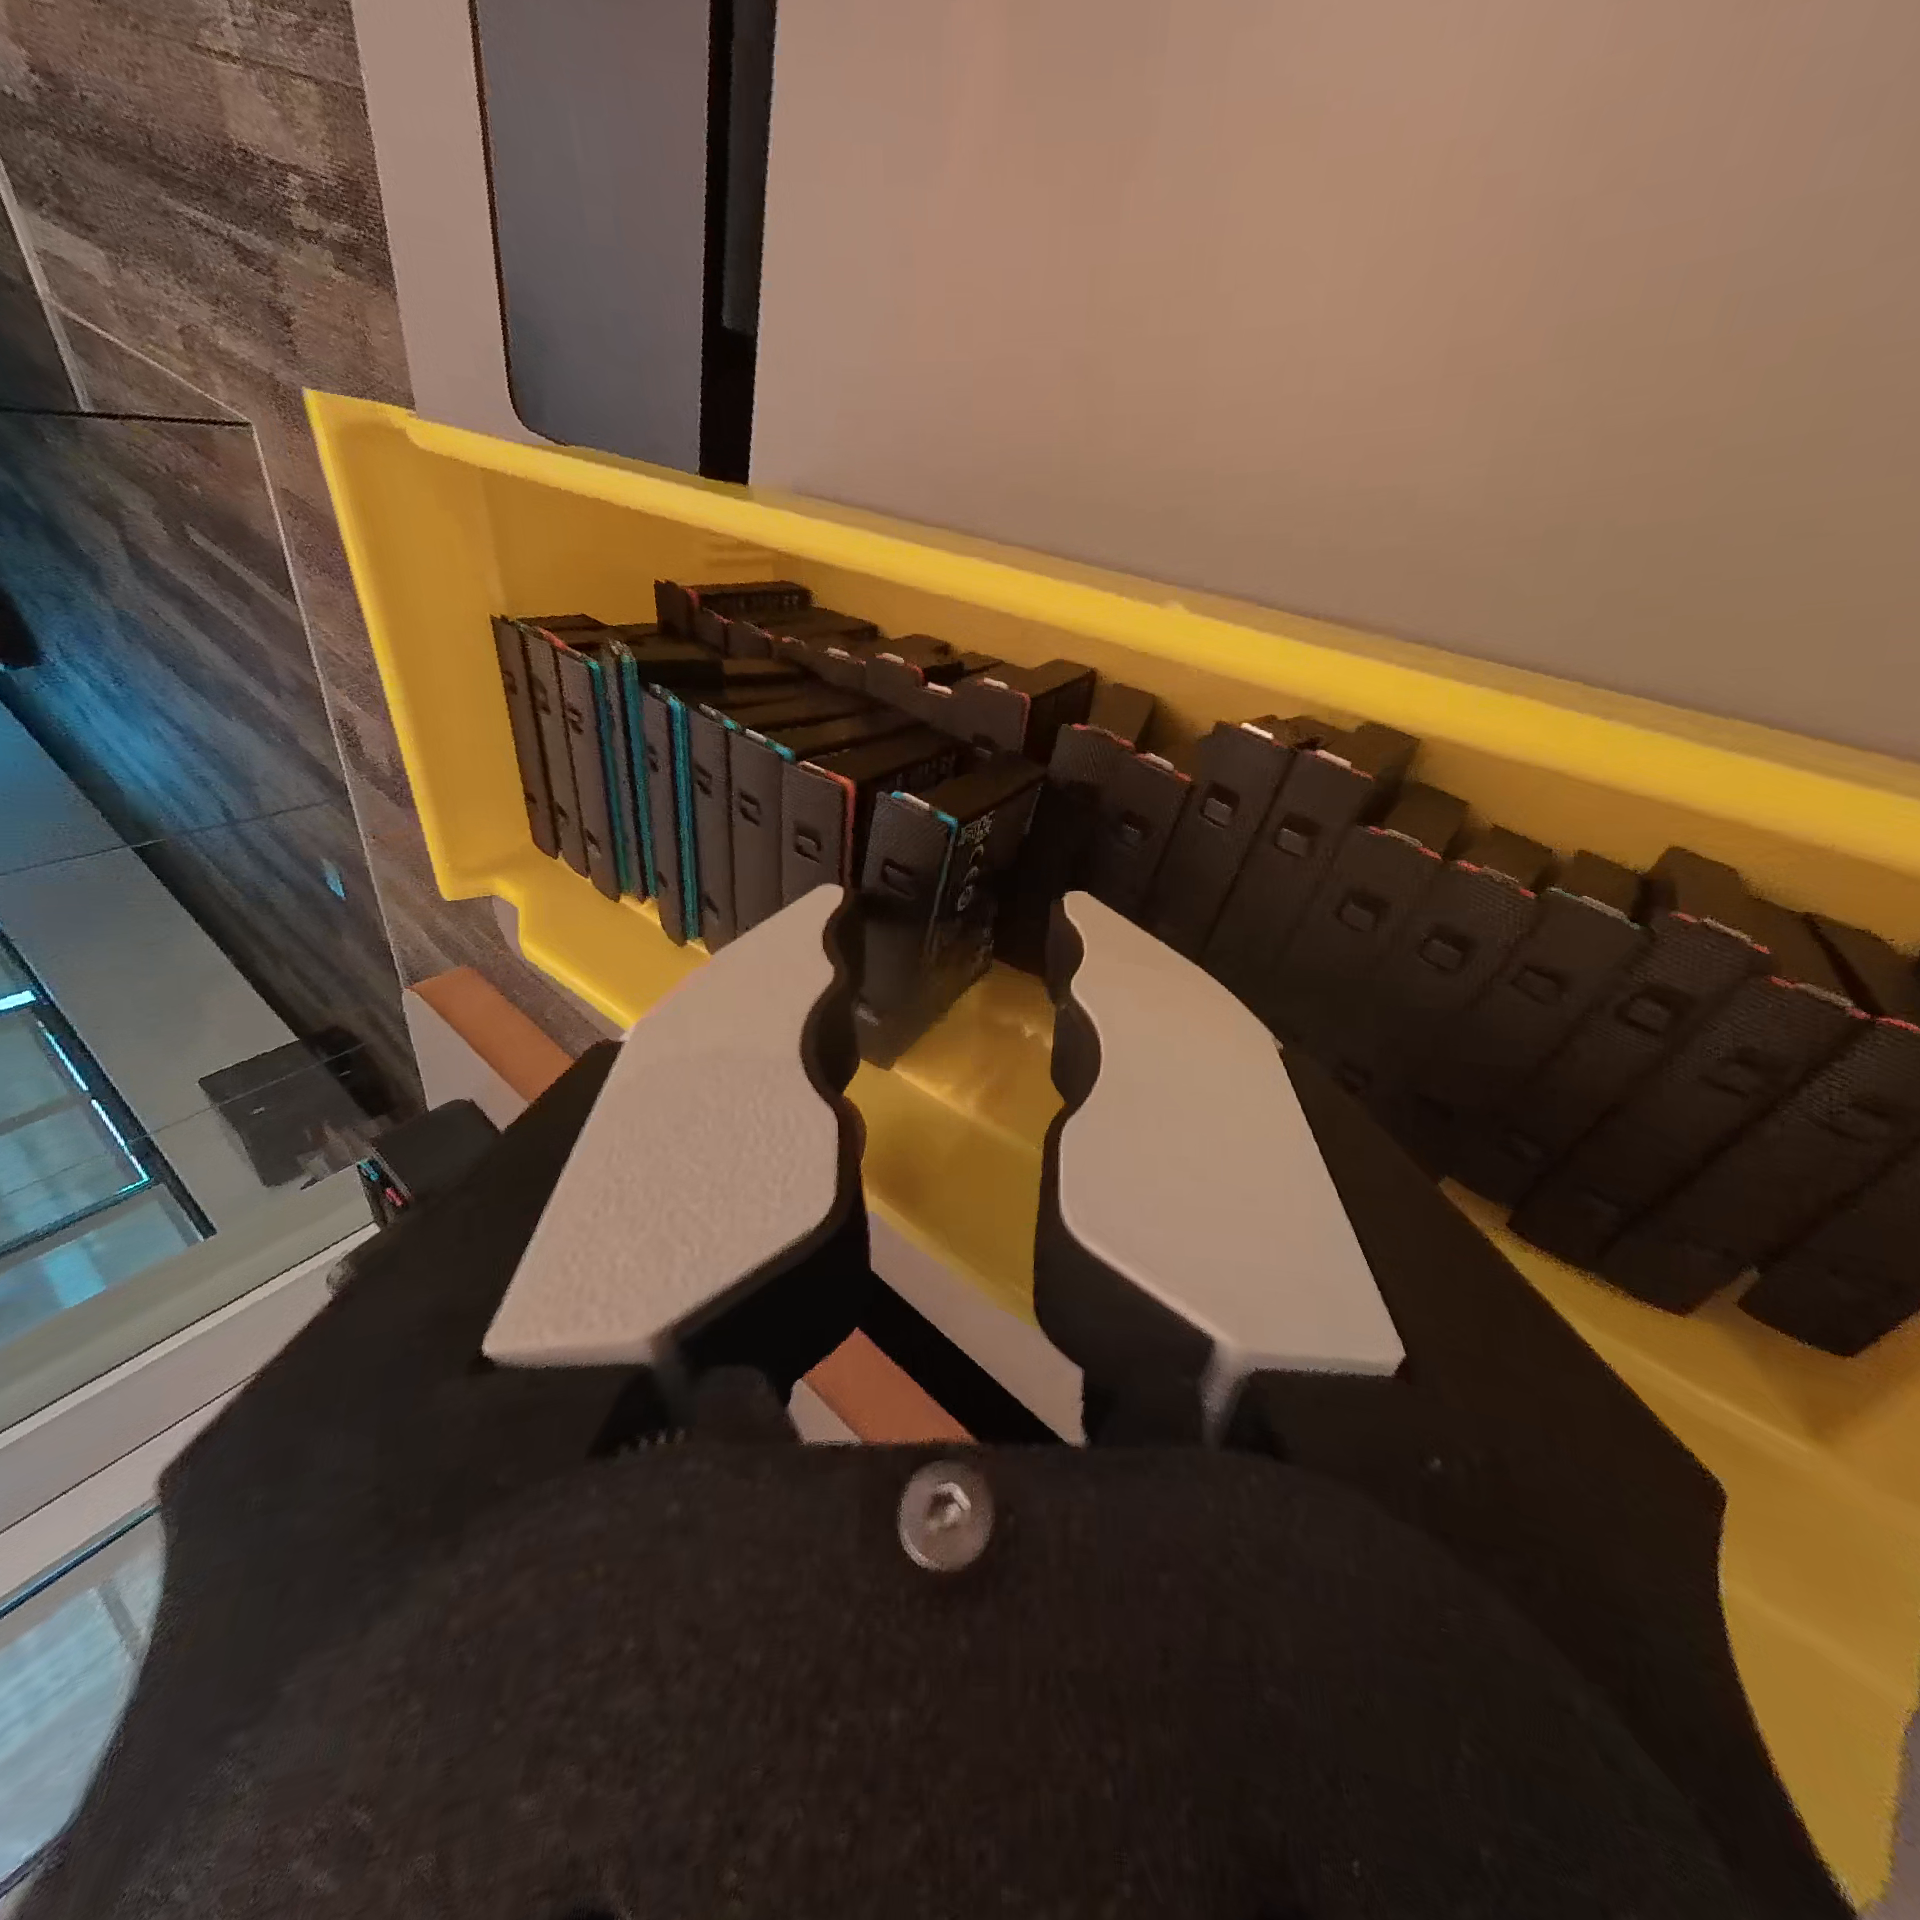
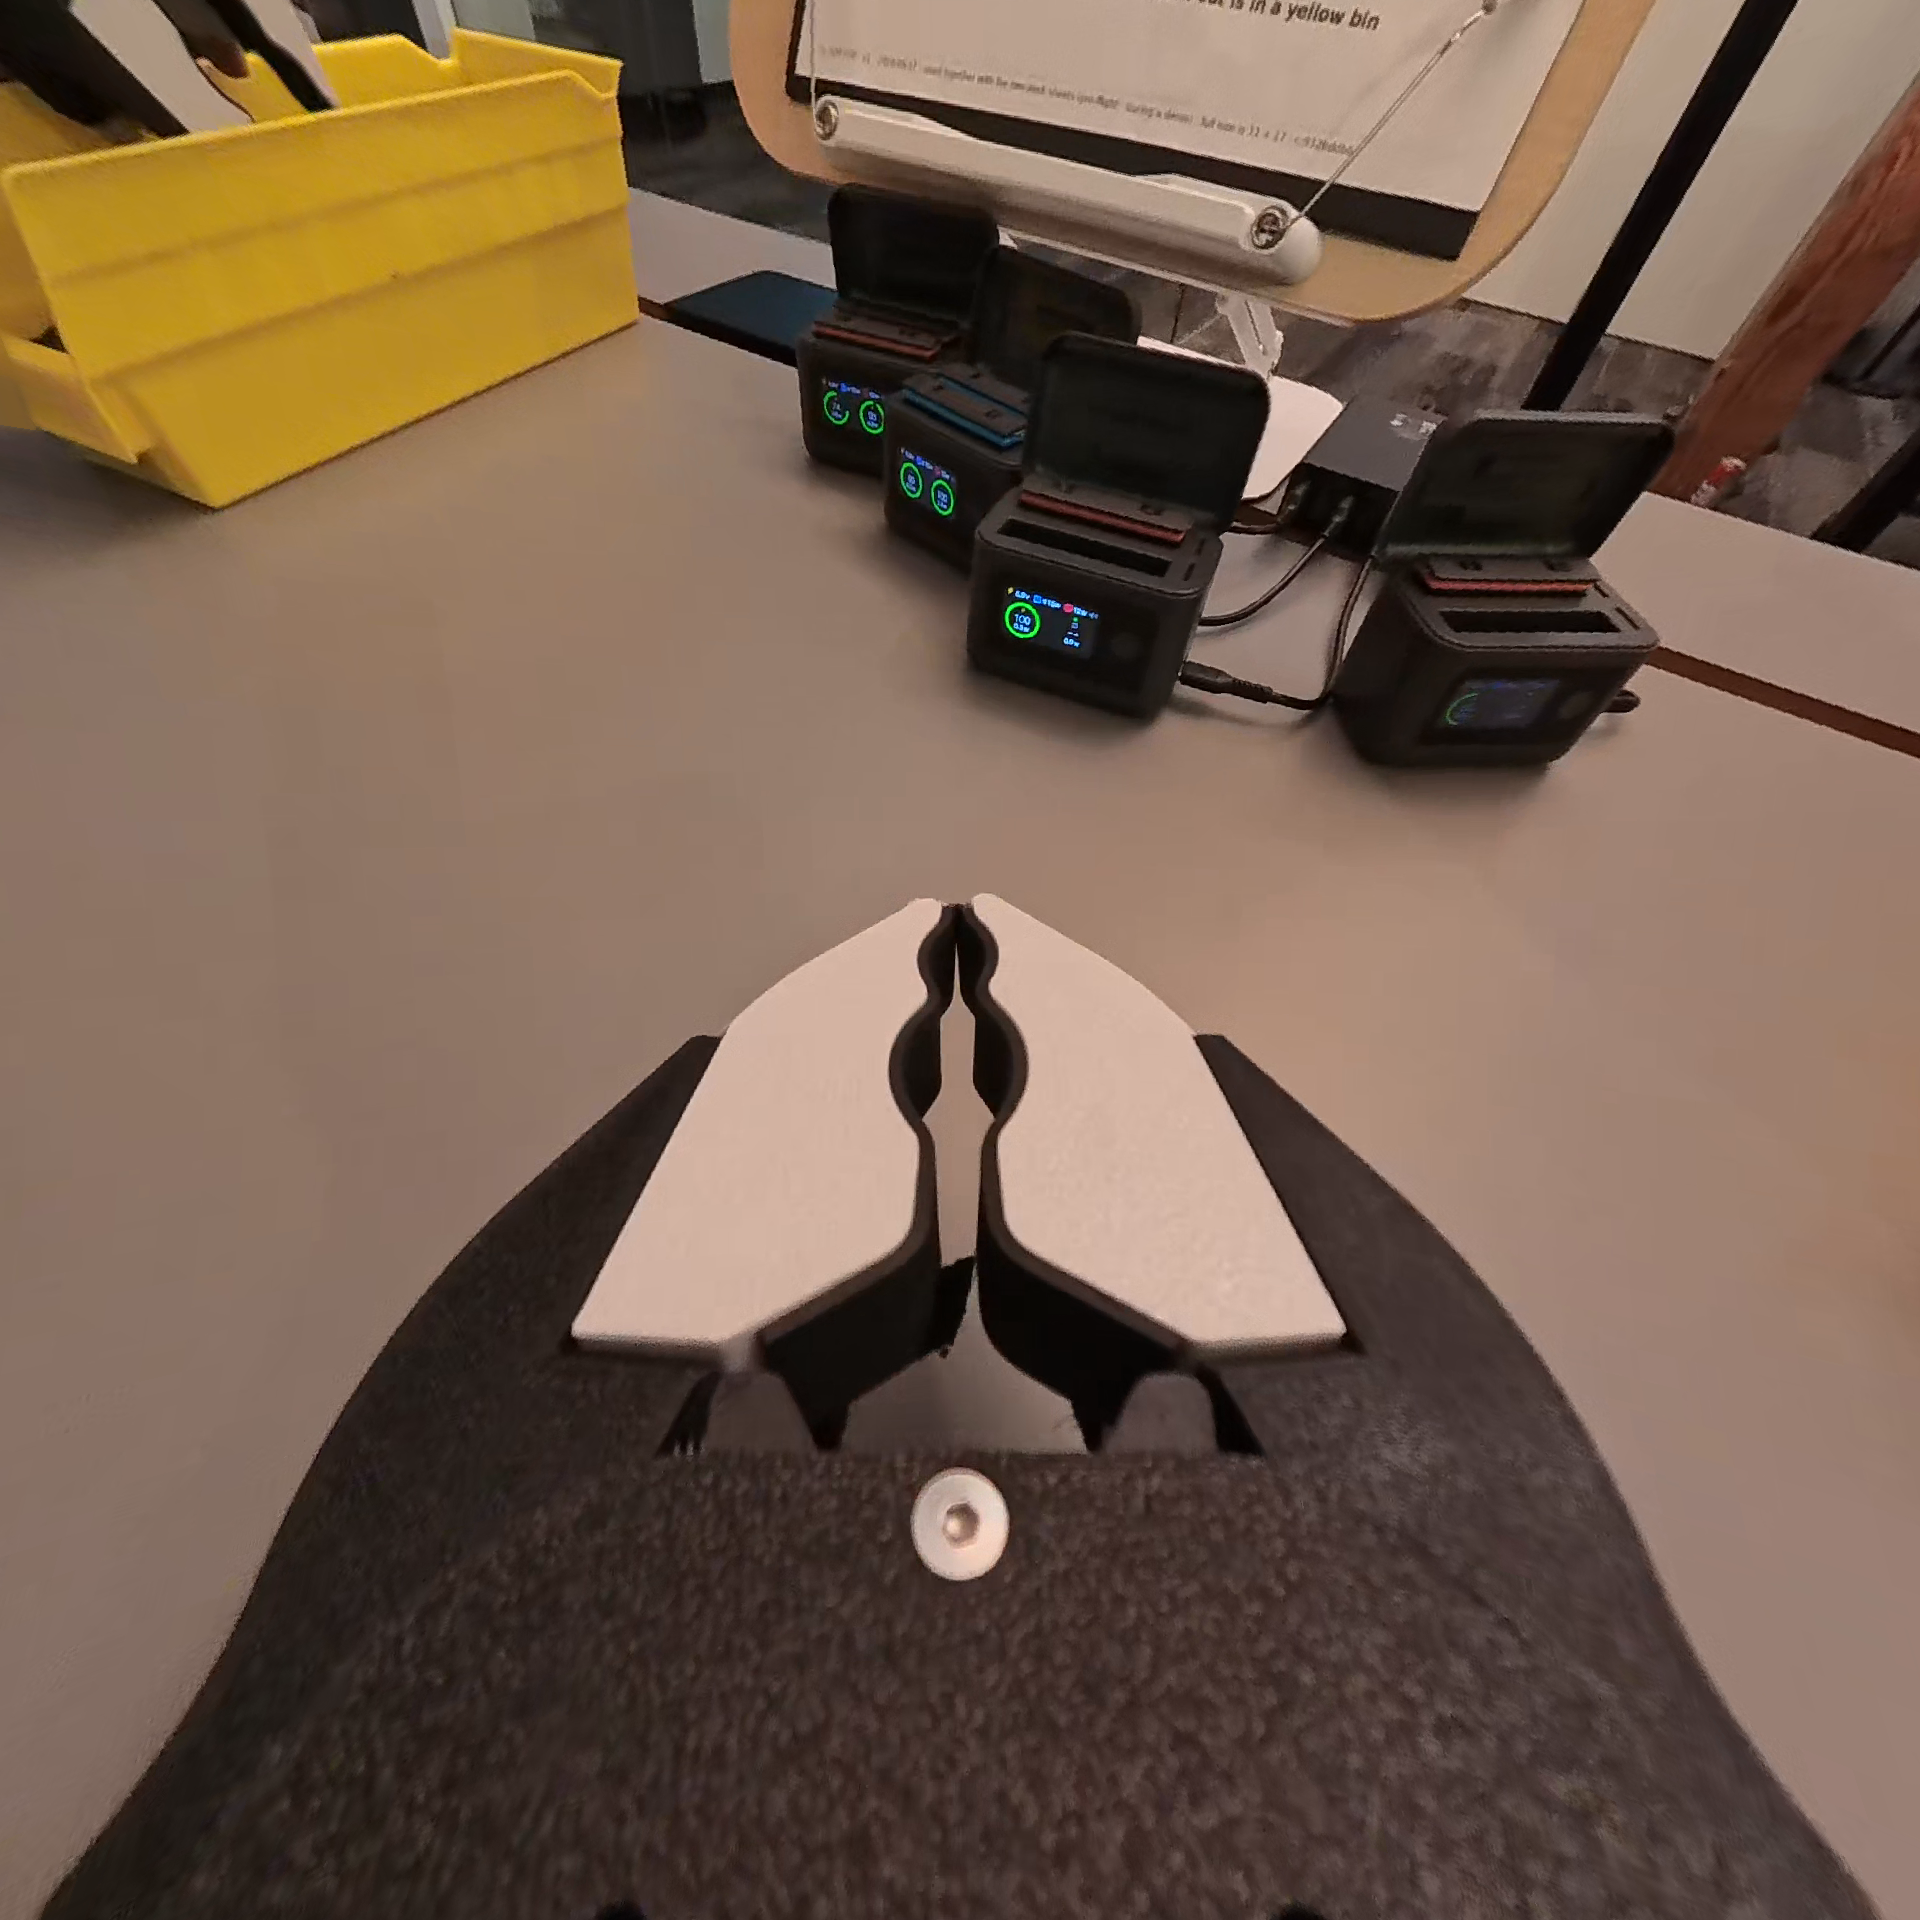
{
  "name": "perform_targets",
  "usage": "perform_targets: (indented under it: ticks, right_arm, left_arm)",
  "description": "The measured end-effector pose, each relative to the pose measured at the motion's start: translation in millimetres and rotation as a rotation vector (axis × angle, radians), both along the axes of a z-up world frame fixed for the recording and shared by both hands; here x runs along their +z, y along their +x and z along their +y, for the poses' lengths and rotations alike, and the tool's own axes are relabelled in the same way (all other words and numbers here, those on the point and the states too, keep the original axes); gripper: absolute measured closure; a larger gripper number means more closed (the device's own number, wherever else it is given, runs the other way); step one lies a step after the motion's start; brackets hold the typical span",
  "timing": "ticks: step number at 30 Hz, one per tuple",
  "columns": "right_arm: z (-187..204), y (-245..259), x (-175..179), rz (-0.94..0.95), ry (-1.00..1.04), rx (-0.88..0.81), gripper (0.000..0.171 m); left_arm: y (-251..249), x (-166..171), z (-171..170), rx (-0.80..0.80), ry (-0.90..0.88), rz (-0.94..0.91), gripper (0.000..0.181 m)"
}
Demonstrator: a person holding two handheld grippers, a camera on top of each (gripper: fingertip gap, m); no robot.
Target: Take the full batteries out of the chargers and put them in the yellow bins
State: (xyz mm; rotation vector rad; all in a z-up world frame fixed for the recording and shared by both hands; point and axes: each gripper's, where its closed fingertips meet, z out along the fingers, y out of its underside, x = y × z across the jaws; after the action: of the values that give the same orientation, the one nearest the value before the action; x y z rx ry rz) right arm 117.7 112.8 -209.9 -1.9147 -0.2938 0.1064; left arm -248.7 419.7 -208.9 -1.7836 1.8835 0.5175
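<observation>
Nearest the lens in the left wrist view is the left gripper (image 1: 951, 935), its black body filling the lower frame and its pale fingers (image 1: 727, 1049) spread apart with nothing between them. The tips hang over the rim of a yellow bin (image 1: 1195, 634), just short of one black battery (image 1: 940, 914) that stands on edge in a gap among the others. Rows of batteries (image 1: 1455, 997) fill the bin – packed upright along one end, leaning like shingles along the other, some edged in teal and some in red. A white wall (image 1: 1351, 312) rises directly behind the bin.

In the right wrist view the right gripper (image 2: 958, 906) hovers low above the grey table (image 2: 468, 779), its fingers (image 2: 1122, 1122) pressed together at the tips and holding nothing. Open table lies between it and four black chargers (image 2: 1091, 613) further back, all with lids raised and small screens lit. Red-edged batteries (image 2: 1101, 520) sit in the slots of three chargers; a blue-edged one (image 2: 966, 410) sits in another. Each of the two nearer chargers shows an empty slot in front of its batteries. Cables (image 2: 1278, 592) run from the chargers to a black power block (image 2: 1361, 468) behind them. A wood-framed sign board (image 2: 1195, 125) stands over the chargers. To the far left rests the yellow bin (image 2: 312, 270), well apart from the chargers, with the left gripper (image 2: 208, 62) dipping into its top – partly cut off by the frame.
</observation>
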Motion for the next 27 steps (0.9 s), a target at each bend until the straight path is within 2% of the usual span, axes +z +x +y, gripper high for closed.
perform_targets:
  ticks: [2, 5, 11, 13, 20, 23, 27]
  right_arm:
    - [0, 2, 2, 0.009, 0.008, -0.004, 0.171]
    - [0, 4, 2, 0.023, 0.006, -0.006, 0.171]
    - [0, 4, 2, 0.039, 0.002, 0.001, 0.171]
    - [0, 4, 2, 0.047, 0.001, 0.003, 0.171]
    - [0, 3, 2, 0.054, -0.005, 0.013, 0.171]
    - [-1, 2, 2, 0.057, -0.008, 0.017, 0.171]
    - [-1, 2, 1, 0.063, -0.014, 0.022, 0.171]
  left_arm:
    - [0, 1, 3, -0.003, 0.014, 0.009, 0.151]
    - [0, 5, 4, -0.024, 0.052, 0.046, 0.166]
    - [0, 6, 1, -0.044, 0.063, 0.037, 0.169]
    - [1, 9, 2, -0.062, 0.096, 0.039, 0.181]
    - [-3, 15, 0, -0.058, 0.087, 0.025, 0.181]
    - [-4, 12, -5, -0.055, 0.036, 0.017, 0.161]
    - [-1, 9, -20, -0.062, -0.056, -0.001, 0.156]
